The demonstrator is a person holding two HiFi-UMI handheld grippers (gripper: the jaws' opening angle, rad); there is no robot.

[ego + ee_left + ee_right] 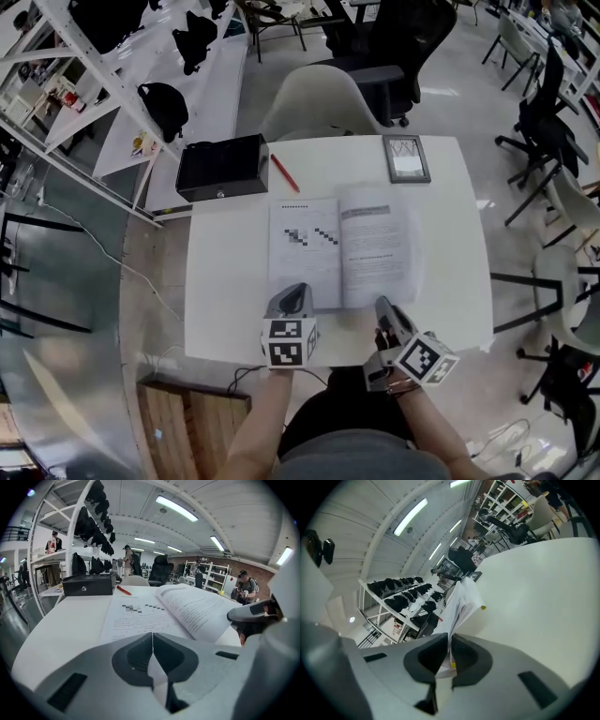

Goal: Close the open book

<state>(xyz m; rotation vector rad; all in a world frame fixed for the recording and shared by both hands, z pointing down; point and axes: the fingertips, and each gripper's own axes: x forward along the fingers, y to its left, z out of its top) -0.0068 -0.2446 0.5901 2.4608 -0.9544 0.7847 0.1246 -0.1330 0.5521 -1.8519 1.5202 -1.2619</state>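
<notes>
1. Head view is showing a white table (pixel 225 281) carrying the open book (pixel 339 251) at its middle. A black box (pixel 222 167) is sitting past the book's far-left corner, and a red pen (pixel 284 172) is lying slantwise just beside that box. A dark-framed picture (pixel 406 157) is lying beyond the far-right corner. All three are lying apart from the book.
2. A white chair (pixel 314 105) and a black office chair (pixel 394 47) are standing behind the table's far edge.
3. The left gripper (pixel 294 291) is reaching in from the near edge, pointing forward and downward. Its tips are sitting at the near edge of the left-hand page, just left of the spine, so it is occupying the page that the other half would fold onto.
4. In the left gripper view, the left gripper (pixel 152 637) is pressing its jaws together at the tips. A white sliver is showing behind them, and I cannot tell whether it is paper.
5. The right gripper (pixel 384 306) is coming in from the near-right, rolled over sideways. In the right gripper view, the right gripper (pixel 449 641) is clenching the near edge of the right-hand leaves, which are rising edge-on from its jaws with a yellow tab (pixel 483 607) at their side.
6. The spread is lying wider than deep, with its long axis running left to right. Its spine is pointing straight away from the person.
</notes>
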